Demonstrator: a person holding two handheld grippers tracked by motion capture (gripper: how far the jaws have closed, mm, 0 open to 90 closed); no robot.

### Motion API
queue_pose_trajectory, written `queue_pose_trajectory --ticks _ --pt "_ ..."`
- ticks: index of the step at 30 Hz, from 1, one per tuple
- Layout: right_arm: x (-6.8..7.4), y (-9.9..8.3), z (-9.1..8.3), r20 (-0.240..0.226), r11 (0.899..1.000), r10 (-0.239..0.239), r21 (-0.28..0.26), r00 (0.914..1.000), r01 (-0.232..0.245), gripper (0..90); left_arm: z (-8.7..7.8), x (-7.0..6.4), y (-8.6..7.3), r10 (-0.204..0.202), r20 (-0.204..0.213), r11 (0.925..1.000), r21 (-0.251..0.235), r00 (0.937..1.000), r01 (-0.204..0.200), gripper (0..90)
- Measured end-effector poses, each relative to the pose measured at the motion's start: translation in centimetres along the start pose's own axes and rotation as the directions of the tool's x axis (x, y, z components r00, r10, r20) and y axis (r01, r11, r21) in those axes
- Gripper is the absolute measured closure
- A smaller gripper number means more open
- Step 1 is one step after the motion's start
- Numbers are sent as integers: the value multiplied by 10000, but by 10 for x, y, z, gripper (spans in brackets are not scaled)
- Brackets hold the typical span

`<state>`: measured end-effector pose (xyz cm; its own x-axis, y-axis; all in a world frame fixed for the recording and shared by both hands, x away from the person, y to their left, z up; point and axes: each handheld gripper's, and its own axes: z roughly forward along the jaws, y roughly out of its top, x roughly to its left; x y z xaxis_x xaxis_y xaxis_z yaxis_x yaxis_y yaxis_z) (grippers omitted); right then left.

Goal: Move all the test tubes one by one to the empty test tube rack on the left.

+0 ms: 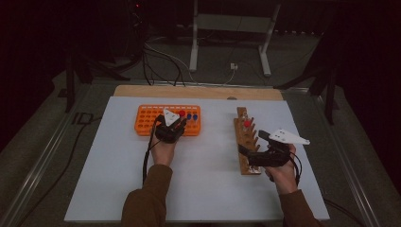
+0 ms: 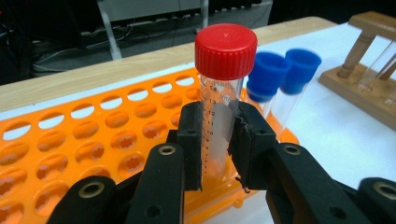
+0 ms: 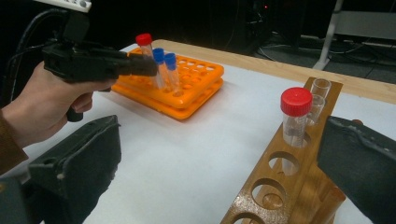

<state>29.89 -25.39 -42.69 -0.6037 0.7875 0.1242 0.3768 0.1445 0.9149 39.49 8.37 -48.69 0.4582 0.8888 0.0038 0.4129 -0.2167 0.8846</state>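
white table sheet (image 1: 208, 189) spans wood, dark cabled floor (image 1: 213, 61) beyond.

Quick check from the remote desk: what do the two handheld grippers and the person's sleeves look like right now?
Both are black two-jaw tools. The left gripper has chunky black jaws with brass-coloured rivets, and a black cable trails back along the forearm. The right gripper carries a pale three-cornered plate with small dark dots on top. The person wears brown long sleeves.
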Motion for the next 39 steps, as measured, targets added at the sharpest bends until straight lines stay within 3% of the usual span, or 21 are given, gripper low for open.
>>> queue_pose_trajectory --ticks 10,21,27,39 --pt "0 0 0 -47 10000 -14 16 10000 14 1 3 -2 -3 291 -59 9991 297 9996 -289 747" --pt "1 0 1 -74 10000 -38 34 10000 38 1 5 -2 -4 217 -94 9987 459 9997 -212 737" --pt "0 0 0 -54 10000 28 20 10000 -28 1 2 -3 -3 176 -174 9990 422 9997 -168 631" --pt "0 -1 1 -89 10000 33 37 10000 -33 1 -13 5 3 -360 160 9993 95 9992 358 350"
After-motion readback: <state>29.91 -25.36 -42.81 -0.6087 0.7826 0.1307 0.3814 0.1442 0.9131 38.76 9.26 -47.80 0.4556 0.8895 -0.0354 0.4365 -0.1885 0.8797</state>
